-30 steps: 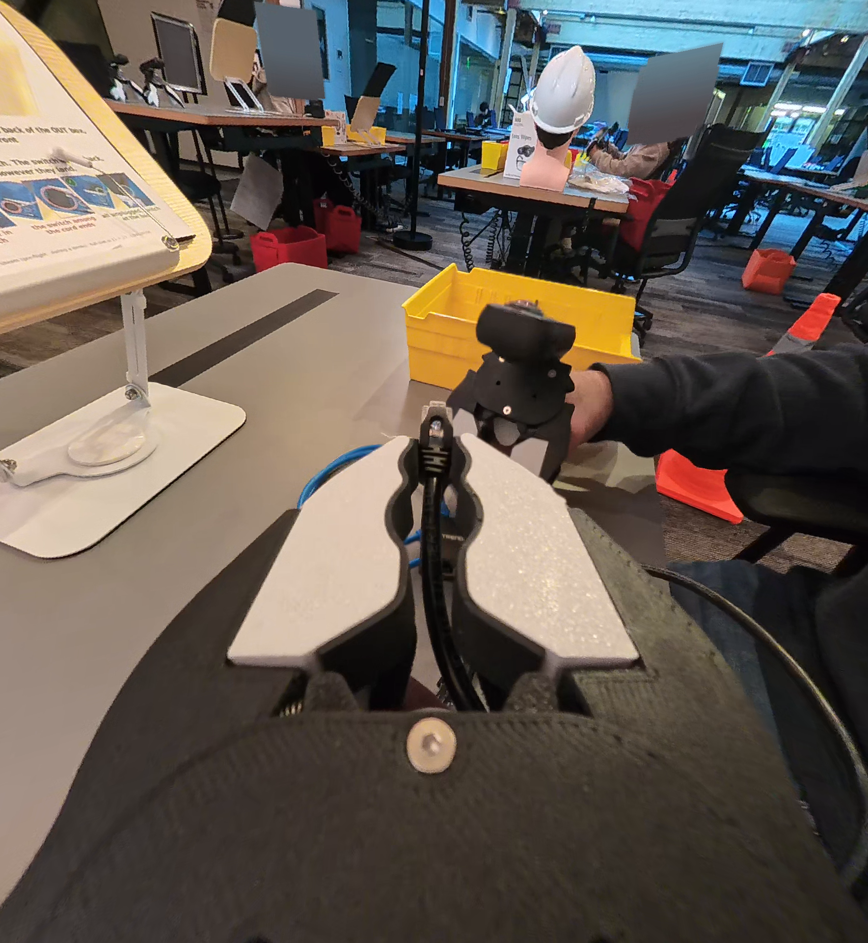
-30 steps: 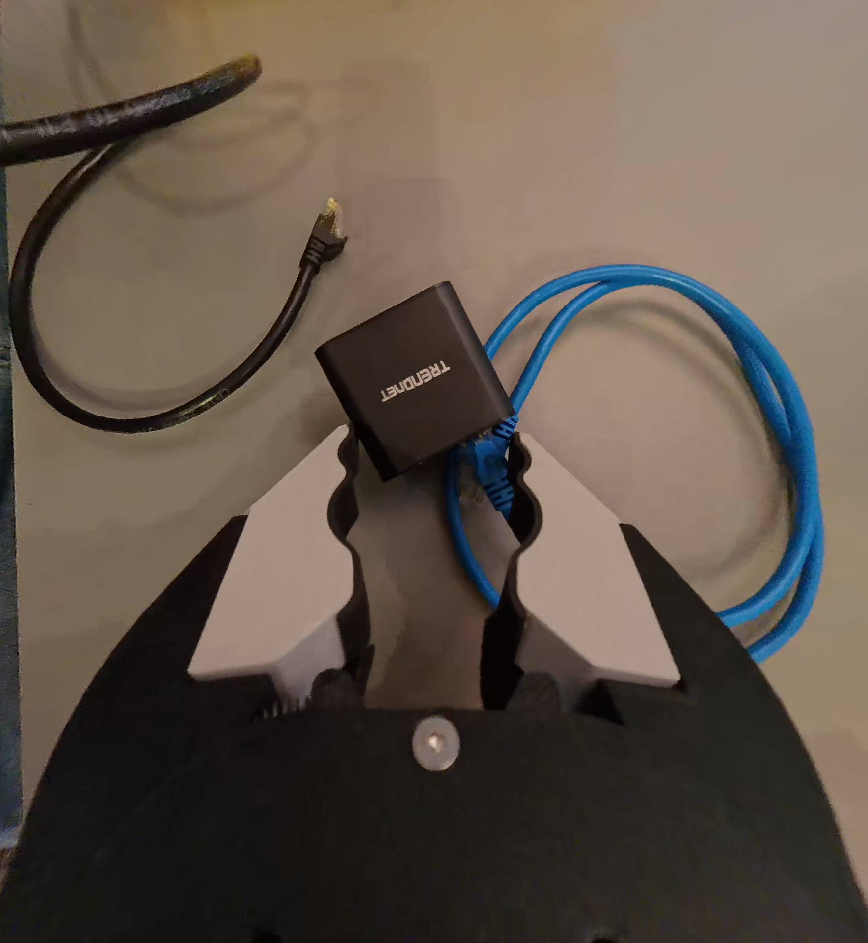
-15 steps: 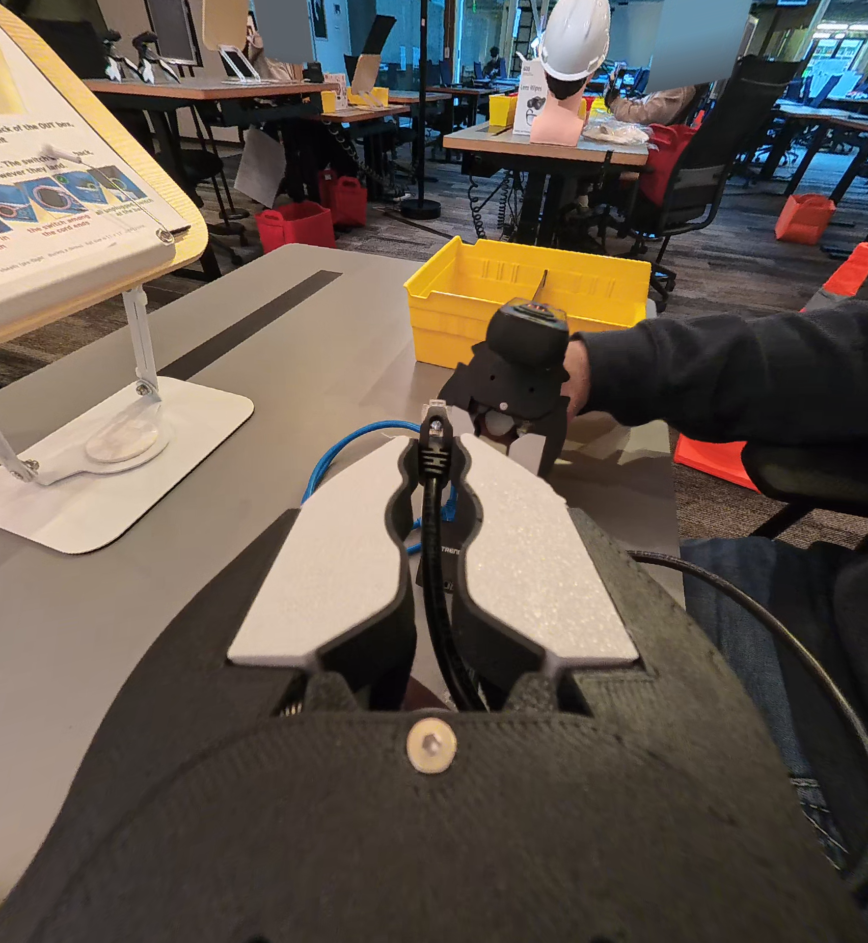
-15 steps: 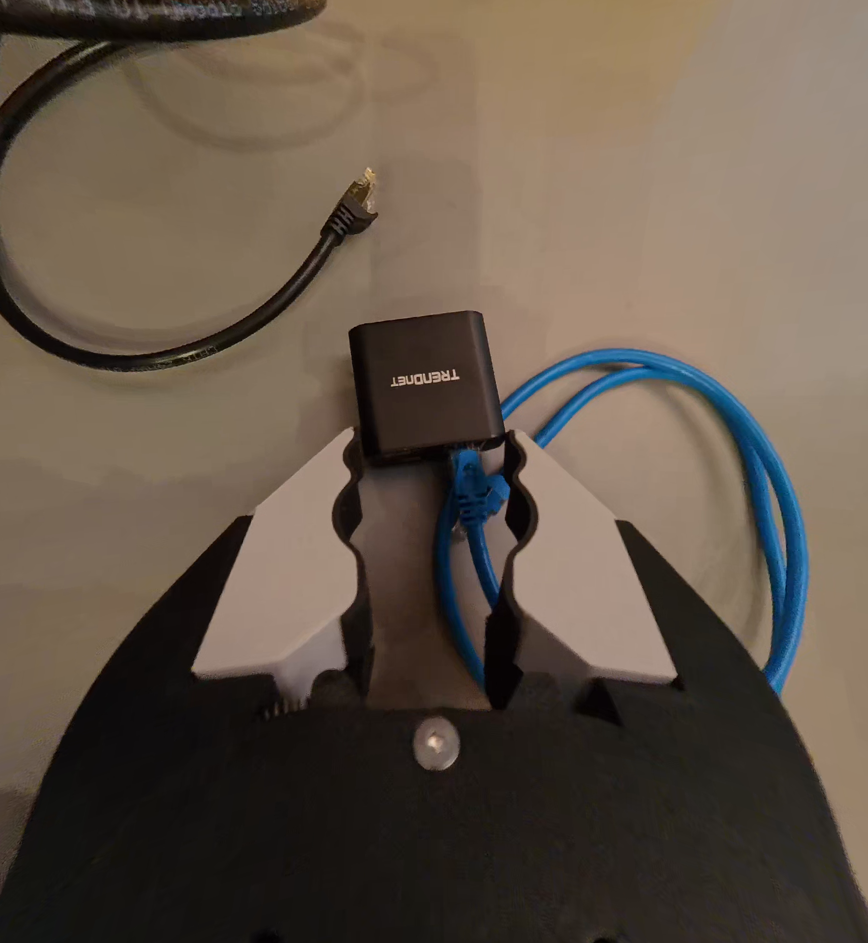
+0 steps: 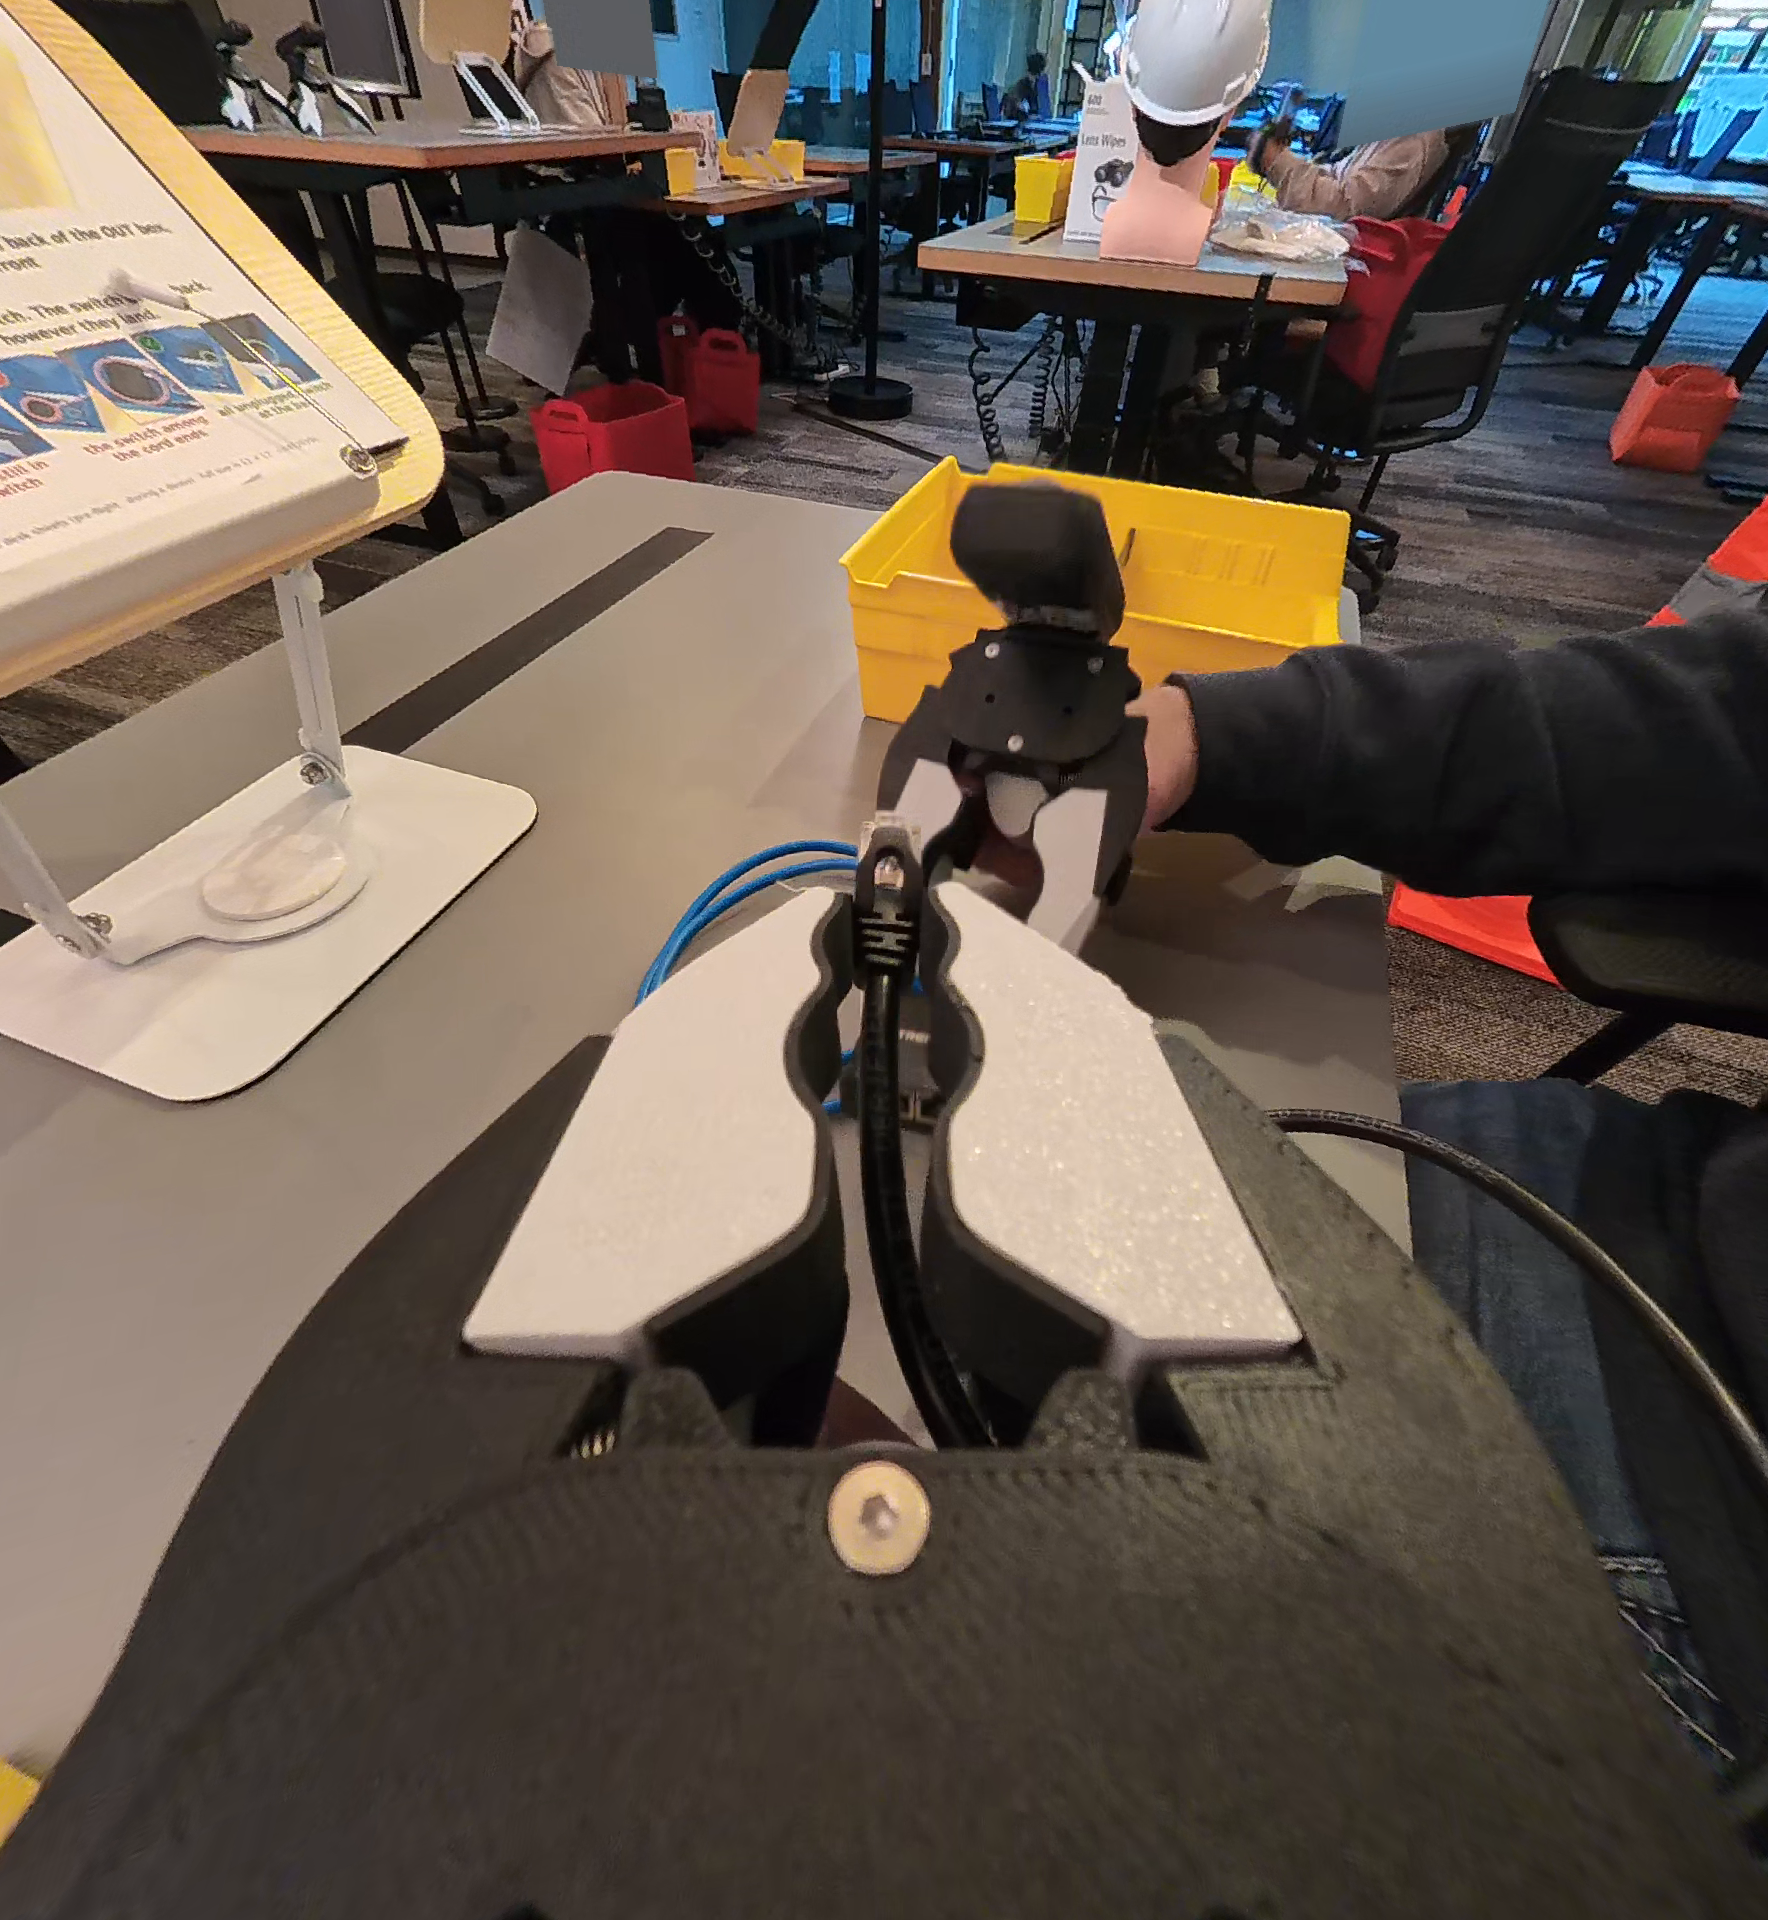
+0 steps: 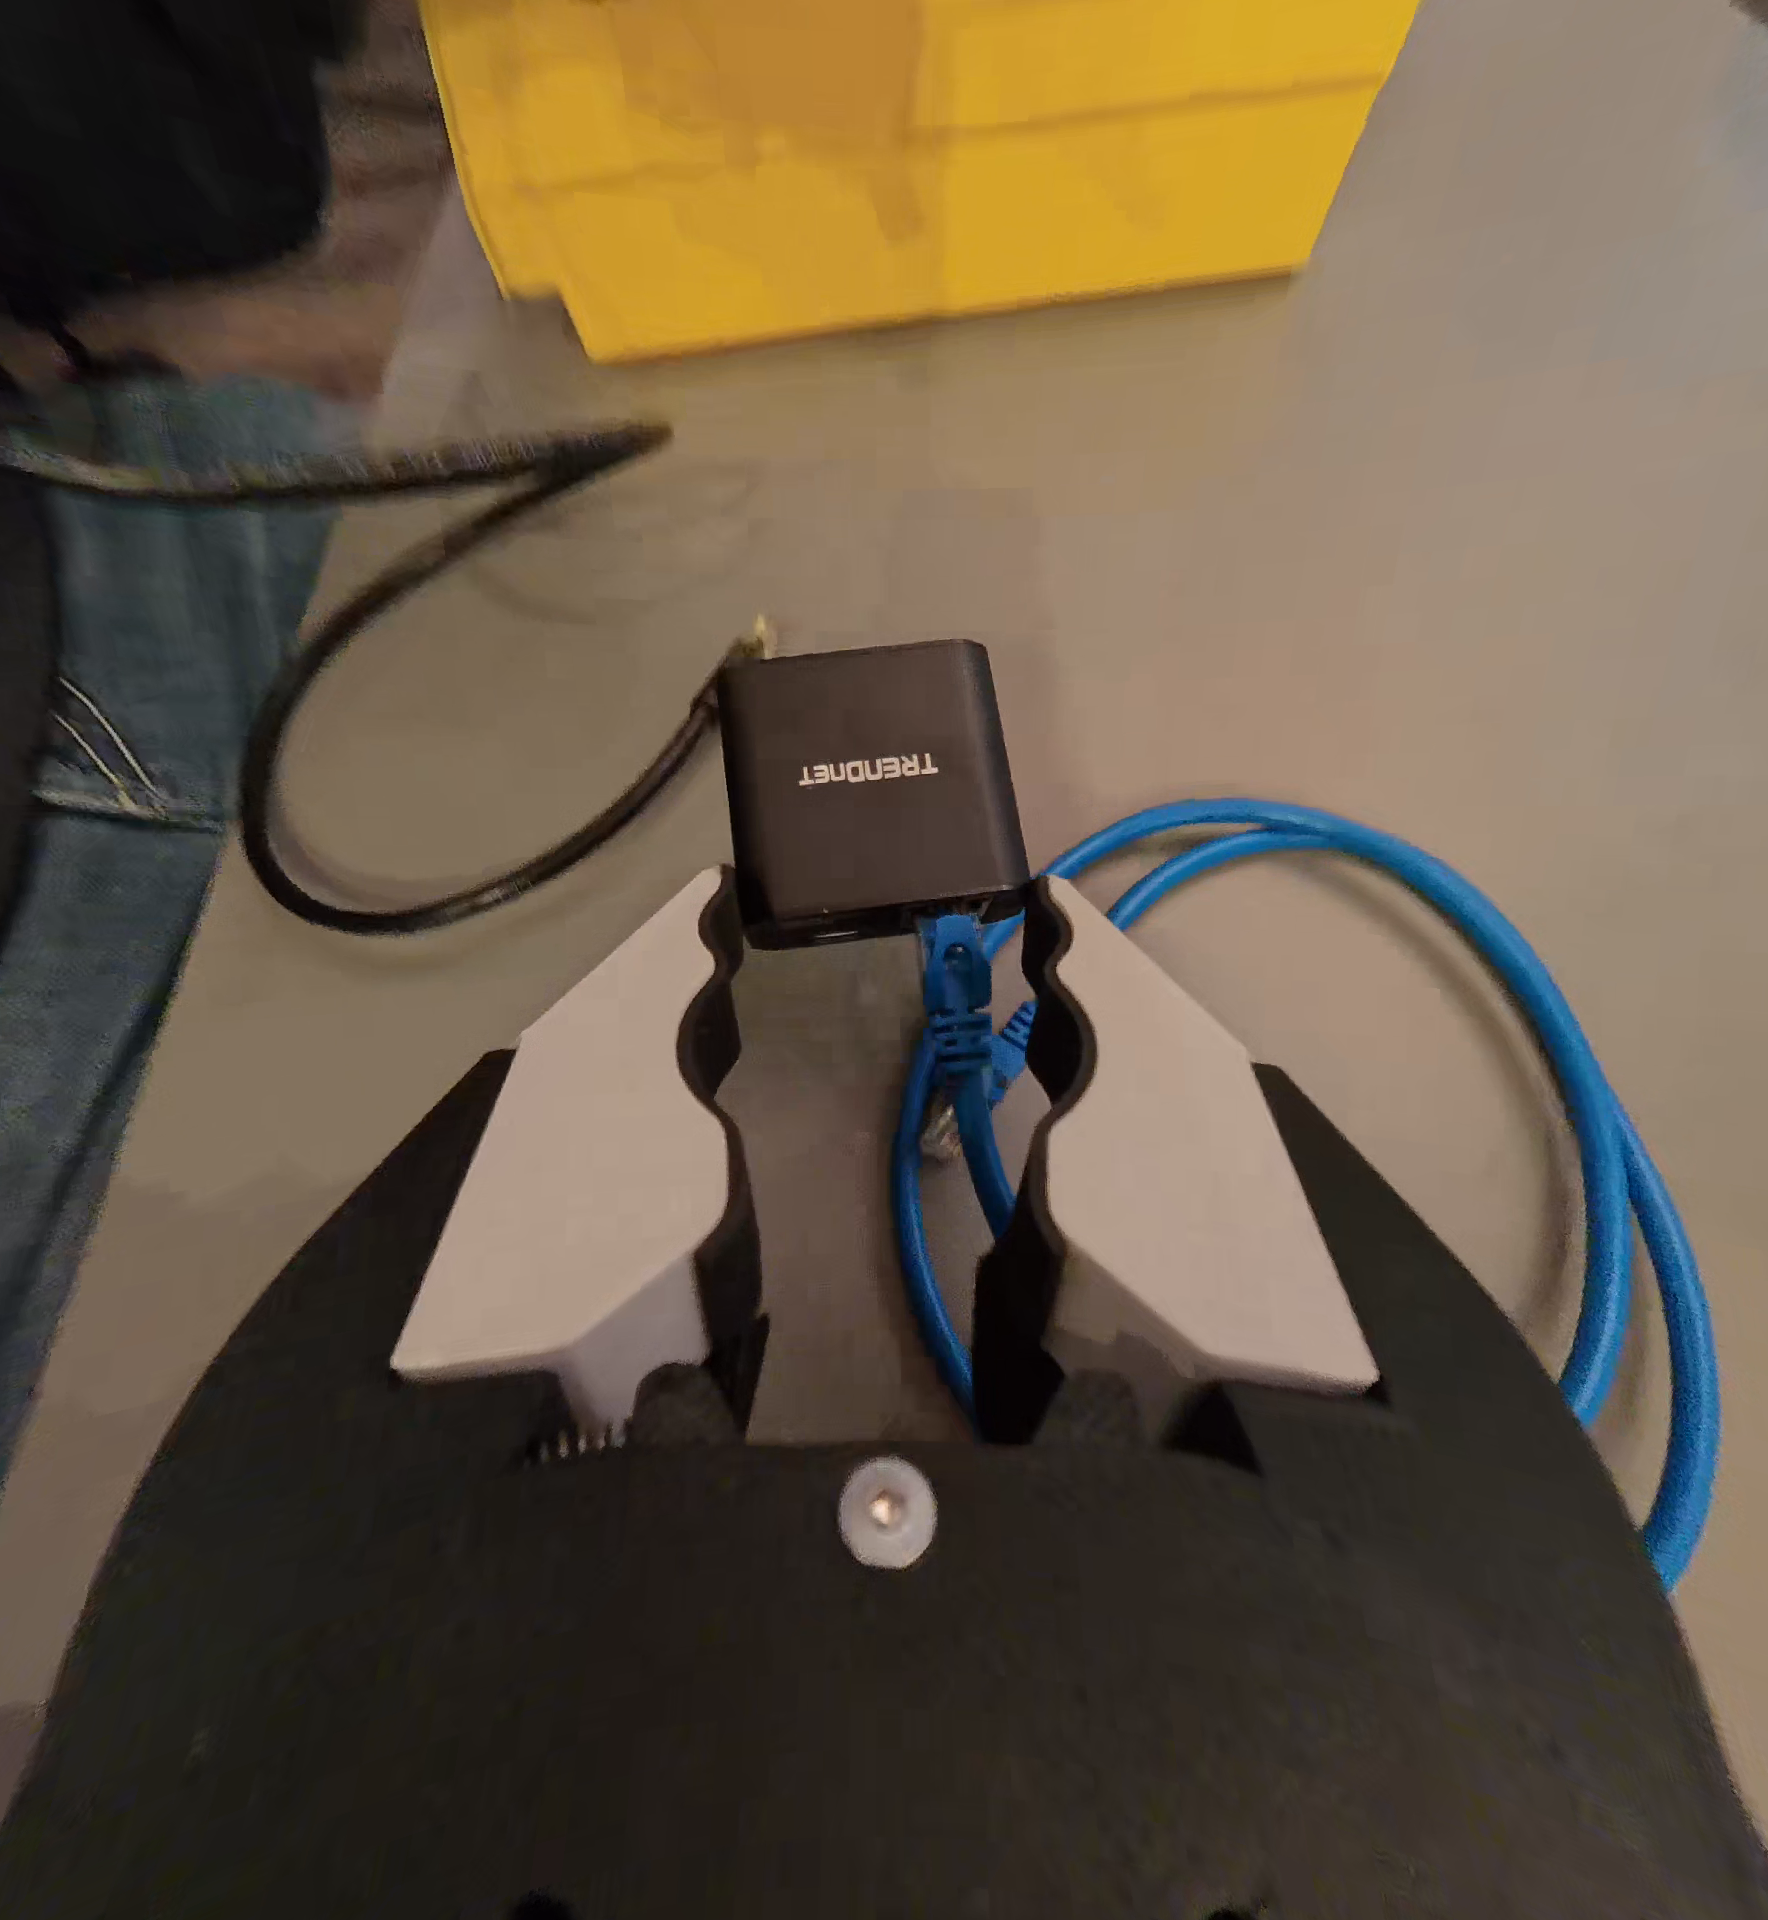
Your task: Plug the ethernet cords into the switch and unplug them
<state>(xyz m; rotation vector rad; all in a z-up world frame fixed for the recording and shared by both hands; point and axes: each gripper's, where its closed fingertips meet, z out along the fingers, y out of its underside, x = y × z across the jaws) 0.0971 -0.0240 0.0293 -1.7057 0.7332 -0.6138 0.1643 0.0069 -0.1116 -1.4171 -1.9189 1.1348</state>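
My left gripper (image 5: 885, 935) is shut on the black ethernet cord (image 5: 890, 1195). Its plug (image 5: 888, 862) sticks out past the fingertips, pointing at the right gripper (image 5: 1015, 831) just ahead. My right gripper (image 6: 880, 904) is shut on the near end of the small black switch (image 6: 869, 779), fingertips on both sides. A blue ethernet cord (image 6: 1586, 1091) has one plug (image 6: 953, 966) in the switch's near face. Its other plug (image 6: 942, 1127) lies loose between the fingers. The black cord's other end (image 6: 755, 639) lies by the switch's far left corner.
A yellow bin (image 5: 1098, 613) stands on the grey table (image 5: 599, 675) beyond the grippers; it also shows in the right wrist view (image 6: 911, 177). A white document stand (image 5: 236, 883) is at the left. The person's sleeve (image 5: 1482, 748) and lap are at the right. About 15 centimetres separates my left fingertips from my right.
The right gripper turned the switch square to its fingers, closed on it and tilted up, bringing the yellow bin into view. The left gripper kept hold of the black cord and tilted down a little.
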